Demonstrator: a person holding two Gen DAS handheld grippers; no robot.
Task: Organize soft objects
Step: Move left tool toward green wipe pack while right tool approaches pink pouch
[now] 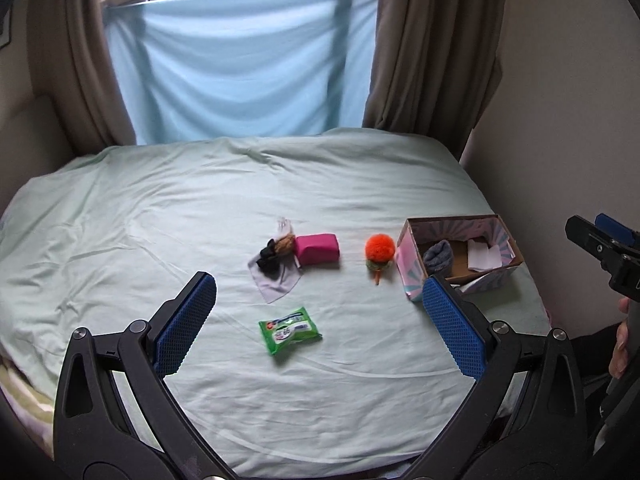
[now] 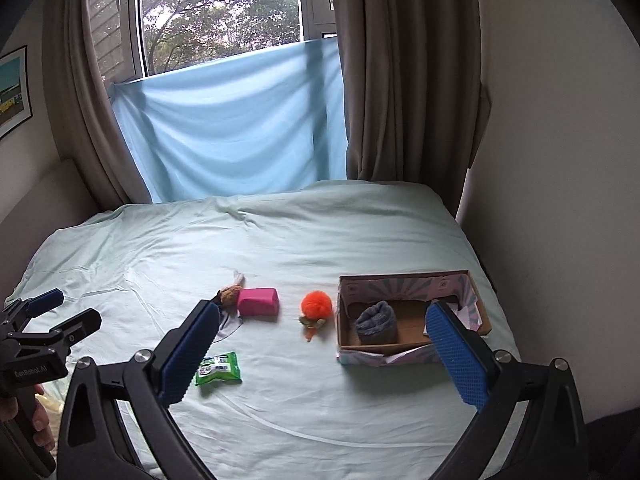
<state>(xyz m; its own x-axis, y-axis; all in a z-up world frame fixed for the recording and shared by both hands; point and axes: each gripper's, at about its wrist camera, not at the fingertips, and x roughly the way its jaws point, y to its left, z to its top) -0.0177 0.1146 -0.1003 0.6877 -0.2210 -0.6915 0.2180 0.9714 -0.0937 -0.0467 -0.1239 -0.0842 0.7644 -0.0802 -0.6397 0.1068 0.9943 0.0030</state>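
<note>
On the pale green bed sheet (image 1: 160,220) lie a green wipes pack (image 1: 289,330), a pink block (image 1: 317,249), an orange pompom toy (image 1: 379,249), and a brown-and-black plush on a grey cloth (image 1: 276,270). An open cardboard box (image 1: 408,252) at the right holds a rolled grey sock (image 1: 439,257) and white paper. My left gripper (image 1: 320,300) is open and empty, above the near bed. My right gripper (image 2: 322,326) is open and empty, near the box (image 2: 344,300). The wipes pack (image 2: 218,368), pink block (image 2: 259,301), pompom (image 2: 316,306) and sock (image 2: 376,322) show in the right wrist view.
A blue cloth (image 1: 240,64) hangs over the window between brown curtains (image 1: 432,40). A wall (image 2: 560,160) runs along the bed's right side. The right gripper shows at the right edge of the left wrist view (image 1: 604,248); the left gripper shows at the left of the right wrist view (image 2: 52,320).
</note>
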